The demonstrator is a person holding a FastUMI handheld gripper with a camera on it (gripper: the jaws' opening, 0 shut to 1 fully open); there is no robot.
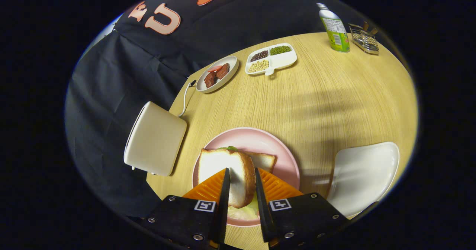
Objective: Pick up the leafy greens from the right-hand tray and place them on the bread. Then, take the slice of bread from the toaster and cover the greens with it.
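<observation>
Holding the toast slice (238, 175) clamped in the gripper (241, 190) over the pink plate (260, 140); covering step underway. Greens (232, 148) peek out at 12 o'clock. Next, likely: lower flat, release.

The gripper (241, 194) shows two black block-shaped finger mounts, each dotted with silver screw heads along its edges. A small square black-and-white marker tag sits on the inner top corner of each block. Ribbed wedge-shaped panels rise ahead of the blocks, and two thin flat fingers (224, 198) run forward between them.
</observation>
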